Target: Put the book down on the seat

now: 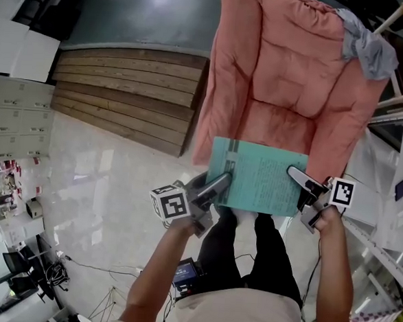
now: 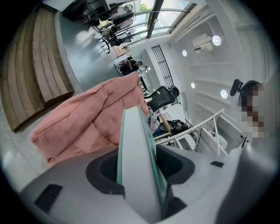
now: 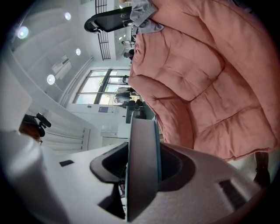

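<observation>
Over the front edge of a pink quilted seat (image 1: 290, 80), a teal book (image 1: 262, 175) is held level, w/ left gripper (image 1: 218, 182) & right gripper (image 1: 300, 180) each clamped on an opposite side edge (prob. to keep it flat for lowering), apparently not yet set down.

1 book (image 1: 262, 178), centre of the frame. 1 pink seat (image 1: 290, 67), upper right. 2 grippers at lower centre: left gripper (image 1: 219, 184) and right gripper (image 1: 300, 179). 1 grey cloth (image 1: 369, 50), top right. 1 wooden platform (image 1: 123, 96), upper left.
</observation>
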Action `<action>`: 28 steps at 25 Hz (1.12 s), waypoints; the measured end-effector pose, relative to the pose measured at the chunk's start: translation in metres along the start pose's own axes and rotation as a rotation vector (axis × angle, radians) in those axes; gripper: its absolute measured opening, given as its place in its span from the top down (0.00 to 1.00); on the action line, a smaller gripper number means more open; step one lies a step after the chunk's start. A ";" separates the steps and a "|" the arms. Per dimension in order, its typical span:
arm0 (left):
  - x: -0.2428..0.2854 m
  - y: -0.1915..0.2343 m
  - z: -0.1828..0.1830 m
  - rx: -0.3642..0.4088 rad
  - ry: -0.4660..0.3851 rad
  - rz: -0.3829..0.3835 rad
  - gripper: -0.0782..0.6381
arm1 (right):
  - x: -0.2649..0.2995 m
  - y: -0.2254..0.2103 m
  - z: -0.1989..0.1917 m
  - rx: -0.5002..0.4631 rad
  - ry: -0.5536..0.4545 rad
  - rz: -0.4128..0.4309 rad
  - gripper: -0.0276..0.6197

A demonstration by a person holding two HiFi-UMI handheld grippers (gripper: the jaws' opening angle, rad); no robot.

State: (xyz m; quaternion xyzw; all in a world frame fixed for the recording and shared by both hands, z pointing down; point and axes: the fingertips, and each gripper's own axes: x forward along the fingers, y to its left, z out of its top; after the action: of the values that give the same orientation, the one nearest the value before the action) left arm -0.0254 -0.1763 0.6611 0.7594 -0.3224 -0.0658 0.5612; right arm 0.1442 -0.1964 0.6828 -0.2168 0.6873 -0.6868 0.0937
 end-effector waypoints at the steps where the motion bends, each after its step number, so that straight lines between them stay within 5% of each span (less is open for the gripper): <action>1: 0.001 0.000 -0.004 -0.002 0.003 0.004 0.61 | -0.003 -0.003 -0.002 0.007 -0.001 -0.001 0.69; 13: -0.001 -0.002 -0.021 0.021 0.002 0.051 0.61 | -0.014 -0.021 -0.011 0.063 -0.029 0.063 0.69; 19: 0.042 0.021 -0.012 0.022 -0.029 0.086 0.61 | -0.011 -0.052 0.034 0.068 -0.092 0.090 0.70; 28: 0.047 0.026 -0.020 0.061 0.040 0.082 0.60 | -0.024 -0.057 0.025 0.063 -0.164 0.058 0.69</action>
State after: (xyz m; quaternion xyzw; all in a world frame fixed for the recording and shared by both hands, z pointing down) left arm 0.0098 -0.1911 0.7036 0.7635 -0.3440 -0.0176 0.5462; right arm 0.1854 -0.2065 0.7341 -0.2491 0.6616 -0.6849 0.1764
